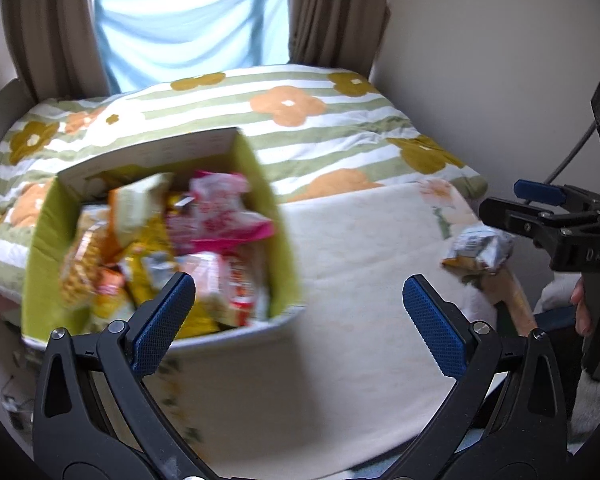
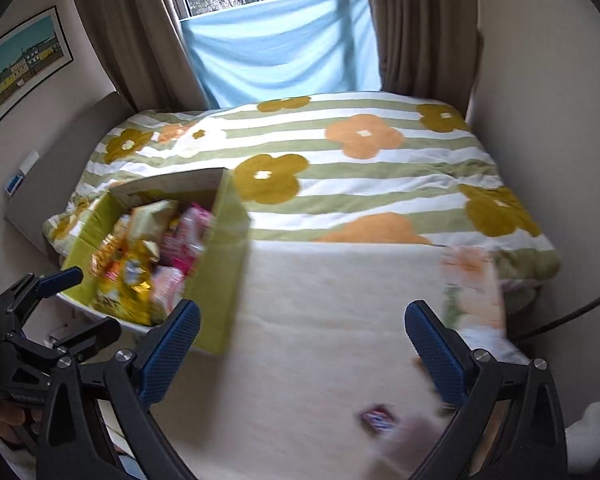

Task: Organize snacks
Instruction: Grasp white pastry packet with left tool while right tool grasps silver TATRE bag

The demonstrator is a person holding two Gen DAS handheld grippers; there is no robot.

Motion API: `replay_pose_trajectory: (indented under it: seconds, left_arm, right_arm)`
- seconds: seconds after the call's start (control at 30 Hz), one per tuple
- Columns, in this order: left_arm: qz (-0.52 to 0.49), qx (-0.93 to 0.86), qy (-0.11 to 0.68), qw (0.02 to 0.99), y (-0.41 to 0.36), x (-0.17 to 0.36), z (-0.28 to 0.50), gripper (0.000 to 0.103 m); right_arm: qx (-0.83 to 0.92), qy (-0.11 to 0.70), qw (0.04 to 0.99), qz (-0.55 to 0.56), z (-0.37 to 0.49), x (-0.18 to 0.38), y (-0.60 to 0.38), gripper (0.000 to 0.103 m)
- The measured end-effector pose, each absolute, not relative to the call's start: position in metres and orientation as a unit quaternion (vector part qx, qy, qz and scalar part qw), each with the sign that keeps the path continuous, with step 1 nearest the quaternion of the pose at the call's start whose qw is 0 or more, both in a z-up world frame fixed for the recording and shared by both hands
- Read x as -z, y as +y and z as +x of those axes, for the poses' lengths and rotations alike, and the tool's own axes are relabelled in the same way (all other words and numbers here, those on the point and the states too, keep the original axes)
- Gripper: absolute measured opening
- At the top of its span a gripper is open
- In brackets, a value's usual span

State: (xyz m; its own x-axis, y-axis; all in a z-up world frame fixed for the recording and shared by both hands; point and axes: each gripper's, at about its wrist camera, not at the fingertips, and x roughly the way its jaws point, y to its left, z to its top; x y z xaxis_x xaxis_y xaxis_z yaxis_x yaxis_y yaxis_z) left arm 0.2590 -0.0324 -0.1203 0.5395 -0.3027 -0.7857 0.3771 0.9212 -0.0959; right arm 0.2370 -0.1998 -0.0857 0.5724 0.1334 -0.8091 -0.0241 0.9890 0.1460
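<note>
A green cardboard box (image 1: 278, 224) sits on the bed, piled with several snack packets (image 1: 204, 220) in yellow, pink and orange. My left gripper (image 1: 300, 300) hovers open just in front of the box, holding nothing. A silver and yellow snack packet (image 1: 480, 248) lies at the bed's right edge, just below my right gripper (image 1: 500, 200). In the right wrist view the right gripper (image 2: 304, 320) is open and holds nothing above the cream blanket. A small blurred red and blue packet (image 2: 376, 420) lies below it. The box (image 2: 220, 272) is to its left, beside the left gripper (image 2: 96, 300).
A cream blanket (image 1: 360, 248) covers the near part of the bed; a striped floral duvet (image 2: 360, 168) covers the far part. A wall (image 1: 500, 80) runs along the right side. Brown curtains (image 2: 140, 40) and a window lie beyond. A person's hand (image 1: 580, 304) holds the right gripper's handle.
</note>
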Motion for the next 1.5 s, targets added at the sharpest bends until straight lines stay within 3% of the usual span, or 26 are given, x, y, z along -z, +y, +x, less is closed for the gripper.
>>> replay_pose_trajectory:
  seconds: [0.4, 0.73, 1.17, 1.5]
  left_arm:
    - [0.069, 0.219, 0.450, 0.863, -0.172, 0.150, 0.188, 0.103]
    - [0.155, 0.256, 0.467, 0.832, -0.260, 0.198, 0.145, 0.103]
    - [0.222, 0.253, 0.473, 0.815, -0.306, 0.279, 0.141, 0.103]
    - [0.265, 0.255, 0.468, 0.804, -0.324, 0.305, 0.143, 0.103]
  right_arm:
    - [-0.032, 0.469, 0.882, 0.019, 0.196, 0.092, -0.320, 0.102]
    - [-0.033, 0.490, 0.871, 0.020, 0.186, 0.117, -0.355, 0.102]
    - [-0.029, 0.511, 0.857, 0.051, 0.203, 0.156, -0.379, 0.102]
    - [-0.049, 0.526, 0.847, 0.056, 0.223, 0.179, -0.380, 0.102]
